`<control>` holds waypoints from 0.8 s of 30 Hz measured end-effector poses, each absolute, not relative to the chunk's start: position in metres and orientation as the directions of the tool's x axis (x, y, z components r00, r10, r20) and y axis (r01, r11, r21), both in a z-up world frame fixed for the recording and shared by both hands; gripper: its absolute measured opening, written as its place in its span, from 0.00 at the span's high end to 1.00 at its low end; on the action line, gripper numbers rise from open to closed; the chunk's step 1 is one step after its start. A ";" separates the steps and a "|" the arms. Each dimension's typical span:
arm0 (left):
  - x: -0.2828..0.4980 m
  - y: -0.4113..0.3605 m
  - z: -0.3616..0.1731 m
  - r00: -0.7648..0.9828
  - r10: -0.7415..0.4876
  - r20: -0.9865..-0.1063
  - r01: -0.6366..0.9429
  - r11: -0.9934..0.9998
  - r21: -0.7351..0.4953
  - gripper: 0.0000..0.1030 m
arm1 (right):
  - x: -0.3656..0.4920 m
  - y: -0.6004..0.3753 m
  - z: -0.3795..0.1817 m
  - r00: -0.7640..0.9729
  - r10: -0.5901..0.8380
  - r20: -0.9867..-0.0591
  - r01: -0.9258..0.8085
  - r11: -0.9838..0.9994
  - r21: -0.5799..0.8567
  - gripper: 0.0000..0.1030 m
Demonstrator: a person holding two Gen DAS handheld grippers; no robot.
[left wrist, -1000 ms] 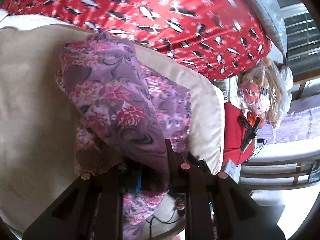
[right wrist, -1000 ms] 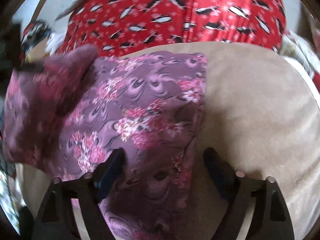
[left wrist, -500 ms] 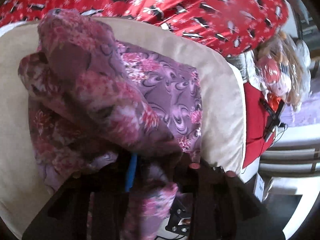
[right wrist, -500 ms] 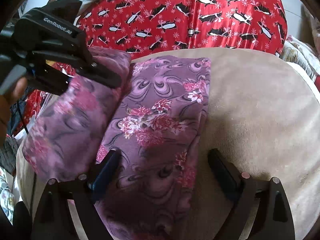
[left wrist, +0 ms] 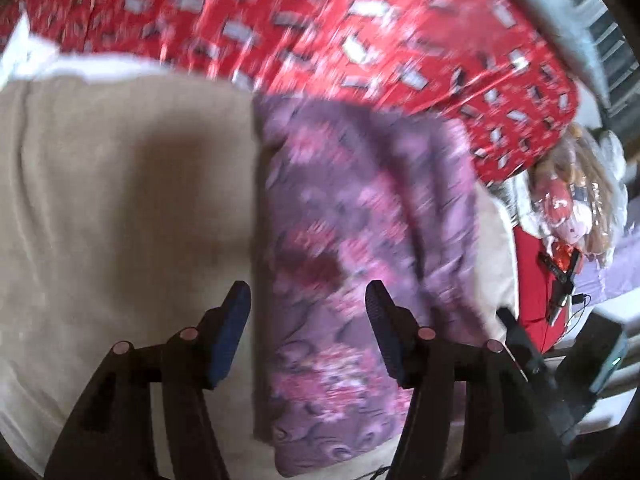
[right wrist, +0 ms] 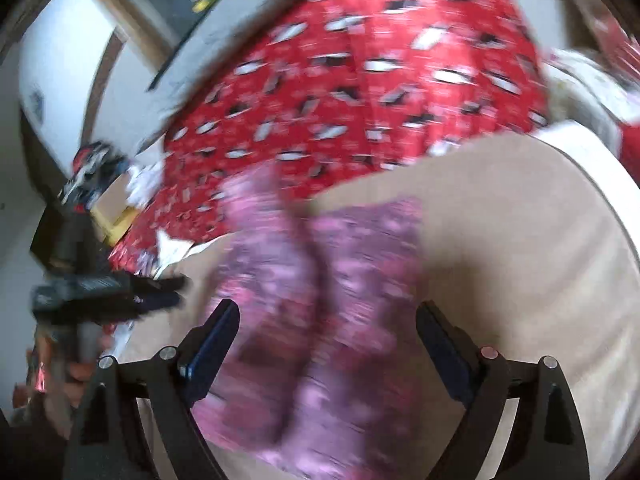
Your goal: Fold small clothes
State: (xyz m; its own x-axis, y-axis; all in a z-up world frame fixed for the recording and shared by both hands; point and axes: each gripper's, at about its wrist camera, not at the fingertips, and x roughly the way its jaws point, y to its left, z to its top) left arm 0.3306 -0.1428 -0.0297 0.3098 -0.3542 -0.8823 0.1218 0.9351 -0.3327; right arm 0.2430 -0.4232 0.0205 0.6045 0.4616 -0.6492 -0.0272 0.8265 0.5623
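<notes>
Since the purple flowery cloth (left wrist: 360,264) already lies folded long on the beige cushion (left wrist: 120,200), toward twelve o'clock, our left gripper (left wrist: 306,312) and right gripper (right wrist: 326,332) gape empty, so we still fold it shorter.

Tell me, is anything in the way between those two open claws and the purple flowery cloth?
Nothing visible. The left gripper and the right gripper both stand open directly over the purple floral garment lying on the beige cushion, with no object between.
</notes>
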 end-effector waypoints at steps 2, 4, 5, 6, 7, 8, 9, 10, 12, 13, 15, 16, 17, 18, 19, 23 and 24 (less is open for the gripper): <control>0.329 -0.146 -0.045 0.276 -0.349 -0.896 0.109 0.937 -0.332 0.43 | 0.267 -0.395 0.010 0.531 0.398 -0.748 -0.027 0.890 0.454 0.13; 0.326 -0.144 -0.057 0.254 -0.369 -0.894 0.097 0.930 -0.356 0.43 | 0.284 -0.379 -0.006 0.469 0.352 -0.810 -0.006 0.919 0.395 0.25; 0.325 -0.143 -0.058 0.256 -0.377 -0.890 0.092 0.926 -0.366 0.43 | 0.289 -0.375 -0.012 0.452 0.349 -0.821 0.000 0.920 0.391 0.34; 0.324 -0.142 -0.057 0.262 -0.380 -0.887 0.093 0.925 -0.369 0.43 | 0.291 -0.375 -0.013 0.452 0.360 -0.816 -0.005 0.916 0.401 0.52; 0.321 -0.140 -0.054 0.265 -0.376 -0.888 0.099 0.926 -0.363 0.43 | 0.291 -0.377 -0.011 0.463 0.380 -0.801 -0.015 0.907 0.421 0.68; 0.319 -0.141 -0.049 0.278 -0.360 -0.891 0.108 0.933 -0.343 0.43 | 0.290 -0.380 -0.007 0.480 0.392 -0.785 -0.027 0.900 0.434 0.82; 0.317 -0.142 -0.044 0.294 -0.339 -0.894 0.114 0.941 -0.320 0.43 | 0.285 -0.386 0.001 0.512 0.415 -0.752 -0.047 0.888 0.458 0.92; 0.315 -0.143 -0.039 0.315 -0.315 -0.895 0.121 0.949 -0.291 0.43 | 0.280 -0.390 0.006 0.544 0.416 -0.728 -0.052 0.883 0.467 0.93; 0.310 -0.144 -0.035 0.353 -0.290 -0.889 0.149 0.956 -0.252 0.36 | 0.263 -0.403 0.018 0.606 0.421 -0.675 -0.049 0.867 0.497 0.93; 0.311 -0.147 -0.037 0.359 -0.279 -0.891 0.153 0.959 -0.239 0.32 | 0.256 -0.408 0.015 0.621 0.415 -0.665 -0.026 0.859 0.511 0.93; 0.311 -0.154 -0.046 0.352 -0.257 -0.900 0.166 0.963 -0.211 0.28 | 0.248 -0.418 -0.006 0.597 0.402 -0.694 0.046 0.847 0.530 0.93; 0.312 -0.158 -0.052 0.332 -0.256 -0.908 0.173 0.963 -0.208 0.28 | 0.246 -0.422 -0.026 0.542 0.422 -0.727 0.090 0.831 0.549 0.93; 0.313 -0.160 -0.054 0.322 -0.257 -0.911 0.175 0.962 -0.209 0.28 | 0.246 -0.424 -0.042 0.484 0.454 -0.749 0.120 0.813 0.570 0.93; 0.313 -0.159 -0.053 0.322 -0.267 -0.908 0.178 0.959 -0.219 0.28 | 0.244 -0.428 -0.042 0.494 0.467 -0.734 0.125 0.797 0.591 0.92; 0.314 -0.157 -0.049 0.332 -0.273 -0.903 0.180 0.958 -0.224 0.28 | 0.243 -0.433 -0.037 0.508 0.471 -0.721 0.130 0.786 0.605 0.85; 0.322 -0.156 -0.046 0.352 -0.271 -0.896 0.173 0.960 -0.222 0.28 | 0.261 -0.460 -0.018 0.609 0.458 -0.647 0.183 0.712 0.677 0.56; 0.326 -0.157 -0.047 0.353 -0.266 -0.897 0.169 0.961 -0.219 0.28 | 0.270 -0.462 -0.017 0.614 0.451 -0.648 0.192 0.711 0.676 0.53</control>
